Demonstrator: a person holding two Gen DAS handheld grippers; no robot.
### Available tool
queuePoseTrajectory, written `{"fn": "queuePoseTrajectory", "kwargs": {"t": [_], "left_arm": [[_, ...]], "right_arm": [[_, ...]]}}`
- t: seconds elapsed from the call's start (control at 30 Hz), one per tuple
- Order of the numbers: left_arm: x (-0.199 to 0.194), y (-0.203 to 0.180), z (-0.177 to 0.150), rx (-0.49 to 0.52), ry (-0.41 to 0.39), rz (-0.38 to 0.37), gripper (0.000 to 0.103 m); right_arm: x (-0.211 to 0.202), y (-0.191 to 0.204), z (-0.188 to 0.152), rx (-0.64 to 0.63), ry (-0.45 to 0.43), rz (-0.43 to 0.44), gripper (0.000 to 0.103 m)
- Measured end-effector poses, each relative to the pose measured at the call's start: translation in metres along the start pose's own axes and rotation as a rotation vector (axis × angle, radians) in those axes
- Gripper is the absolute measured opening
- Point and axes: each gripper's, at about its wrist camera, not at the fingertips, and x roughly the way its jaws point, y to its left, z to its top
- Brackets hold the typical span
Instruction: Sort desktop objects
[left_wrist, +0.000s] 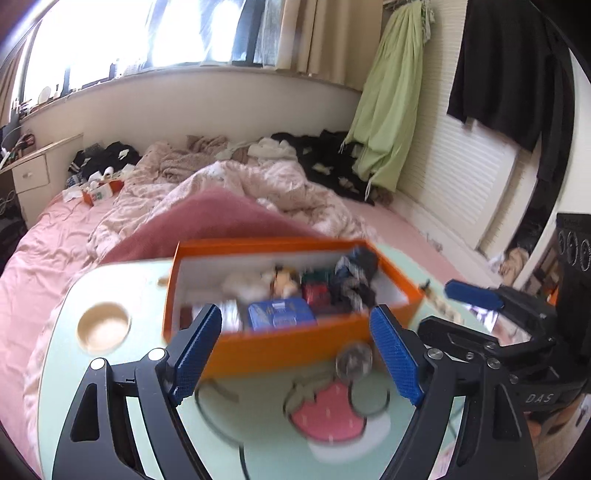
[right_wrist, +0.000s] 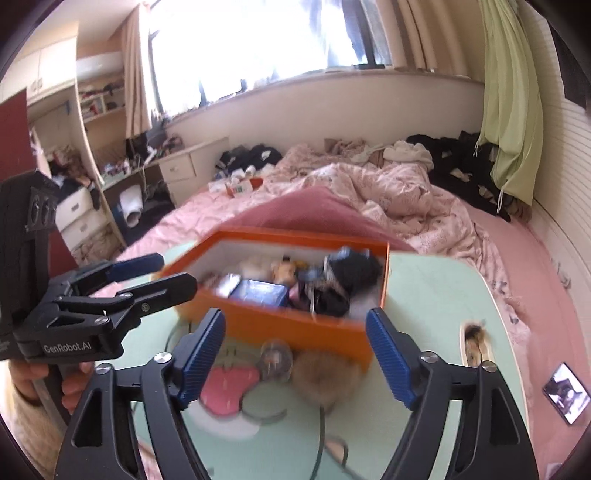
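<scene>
An orange box (left_wrist: 280, 343) (right_wrist: 295, 326) stands on the mint lap table (left_wrist: 147, 413) (right_wrist: 436, 295) and holds a blue tin (left_wrist: 280, 314) (right_wrist: 258, 291), dark cloth and small toys. In front of it lie a clear round ball (left_wrist: 354, 363) (right_wrist: 275, 361) and a tan fluffy pompom (right_wrist: 327, 380). My left gripper (left_wrist: 297, 354) is open and empty, just before the box. My right gripper (right_wrist: 295, 363) is open and empty above the ball and pompom. Each gripper shows in the other view, the right (left_wrist: 476, 295) and the left (right_wrist: 147, 273).
The table carries a round cup recess (left_wrist: 104, 326) and a strawberry picture (left_wrist: 328, 417). It stands on a pink bed (left_wrist: 44, 251) with a crumpled quilt (right_wrist: 399, 195). A phone (right_wrist: 567, 395) lies on the bed at right. A desk with drawers (right_wrist: 181, 170) stands at left.
</scene>
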Motion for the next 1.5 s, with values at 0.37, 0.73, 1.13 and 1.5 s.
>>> {"fn": "queuePoseTrajectory", "kwargs": {"t": [0.37,0.73,1.13,1.5], "left_arm": [[0.004,-0.011,-0.074,-0.031,0.132,0.074,0.082],[0.019,-0.024,-0.085,0.051,0.189,0.145,0.103],[0.020,-0.021,-0.083,0.054,0.177,0.149,0.103],[0.021,-0.021,-0.086,0.054,0.174,0.151,0.103]], "right_arm": [[0.001,-0.015,-0.065,0.072,0.152,-0.079,0.088],[0.020,-0.014,-0.085,0.032,0.201,-0.183,0.103],[0.019,-0.014,-0.086,0.032,0.199,-0.182,0.103],[0.018,-0.013,-0.088,0.031,0.197,-0.181,0.103]]}}
